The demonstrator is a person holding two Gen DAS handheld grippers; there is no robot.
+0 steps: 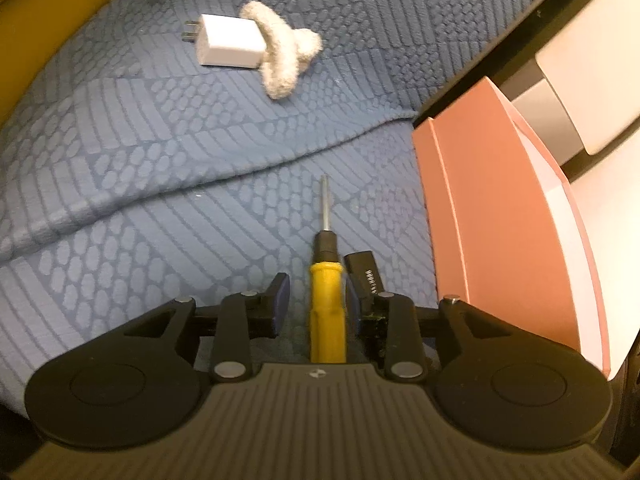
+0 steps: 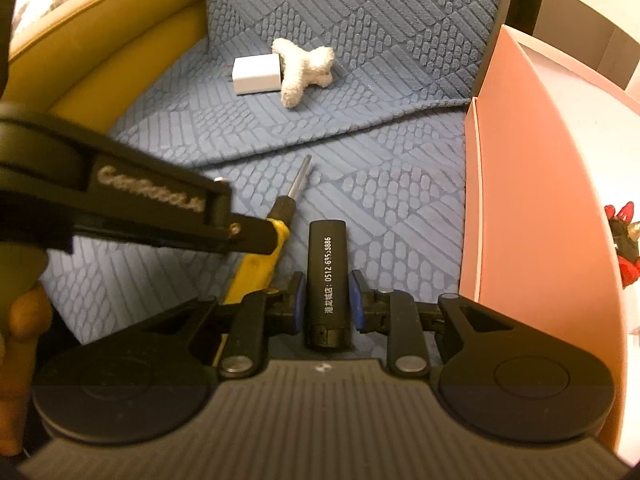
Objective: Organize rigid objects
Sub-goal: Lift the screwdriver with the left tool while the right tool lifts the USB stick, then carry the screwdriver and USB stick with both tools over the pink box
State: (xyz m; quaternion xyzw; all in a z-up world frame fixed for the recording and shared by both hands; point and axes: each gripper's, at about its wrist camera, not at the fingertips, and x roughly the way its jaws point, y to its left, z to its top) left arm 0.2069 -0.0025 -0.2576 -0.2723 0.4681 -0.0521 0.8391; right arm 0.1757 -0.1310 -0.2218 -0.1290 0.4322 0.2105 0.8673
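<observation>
- The left tool [image 1: 316, 300] straddles a yellow-handled screwdriver with a black collar and steel shaft [image 1: 327, 304]; a narrow gap shows between the left pad and the handle, so the jaws stand slightly apart and no grip is evident.
- The right tool [image 2: 327, 300] is closed to a narrow span on a black plastic stick-shaped device printed with white digits [image 2: 327, 280], its blue pads pressed to both sides.
- Both items lie with their long axes running away from the tools, near to far; the screwdriver's tip points to the far side, toward a ridge in the blue quilted bed cover [image 1: 160, 140].
- The black device rests just right of the screwdriver, the two nearly side by side on the cover.
- Immediately right of both stands a salmon-pink open cardboard box [image 1: 500, 220], nearer to the right tool, and likely the place for rigid items; a red and black toy figure [image 2: 624, 244] shows inside it.
- On the far side, well apart, a white plug-in wall charger [image 1: 230, 42] touches a cream terry-cloth soft toy [image 1: 286, 54].
- A mustard-yellow padded edge [image 2: 120, 48] borders the cover at the far left.
</observation>
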